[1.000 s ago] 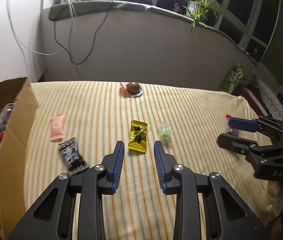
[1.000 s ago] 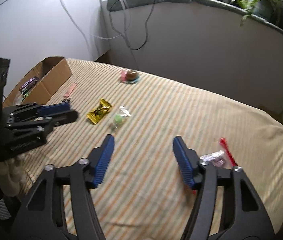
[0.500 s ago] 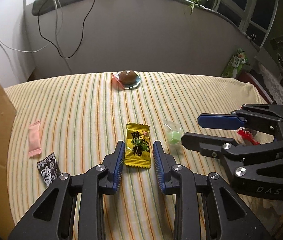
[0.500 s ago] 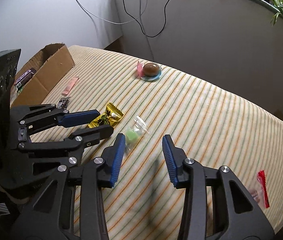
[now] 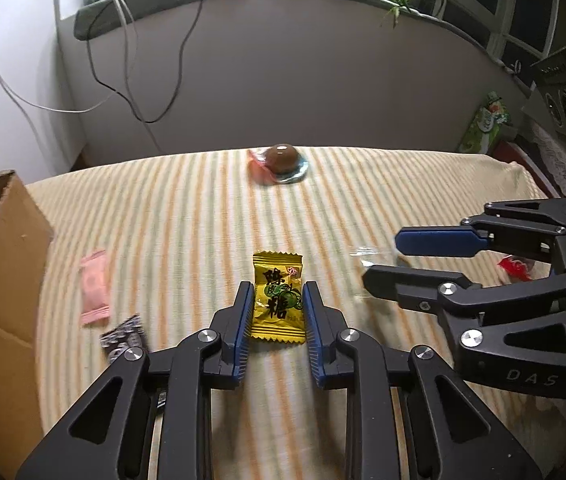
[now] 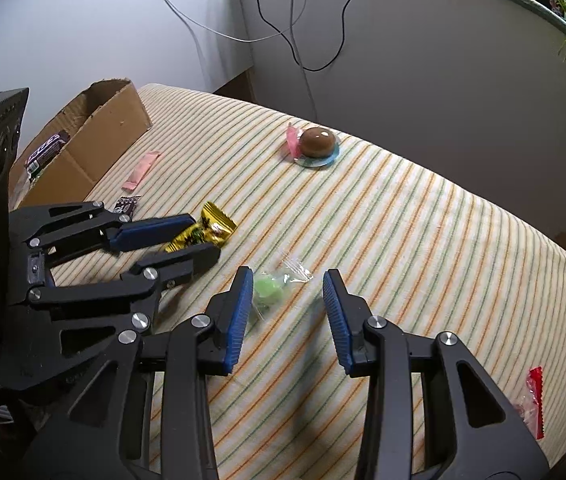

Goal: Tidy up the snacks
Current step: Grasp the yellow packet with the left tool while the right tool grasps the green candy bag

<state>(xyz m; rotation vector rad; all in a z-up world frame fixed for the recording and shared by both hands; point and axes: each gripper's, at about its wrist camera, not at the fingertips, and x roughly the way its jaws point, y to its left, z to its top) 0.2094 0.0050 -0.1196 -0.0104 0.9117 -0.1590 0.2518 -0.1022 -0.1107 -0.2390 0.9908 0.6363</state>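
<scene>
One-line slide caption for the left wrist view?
Open left gripper straddles the yellow candy packet on the striped cloth; right gripper alongside.

Soft daylight, heavy fisheye bend.
Dark vignette at corners; motion blur on the striped cloth (image 5: 187, 216) in left view, sharper right; faint shadows under tongs.

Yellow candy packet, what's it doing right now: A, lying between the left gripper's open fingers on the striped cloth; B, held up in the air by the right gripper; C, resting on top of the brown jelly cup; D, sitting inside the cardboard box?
A: the yellow candy packet lies flat on the striped cloth between the fingers of the left gripper, which flank it without yet closing on it.
</scene>
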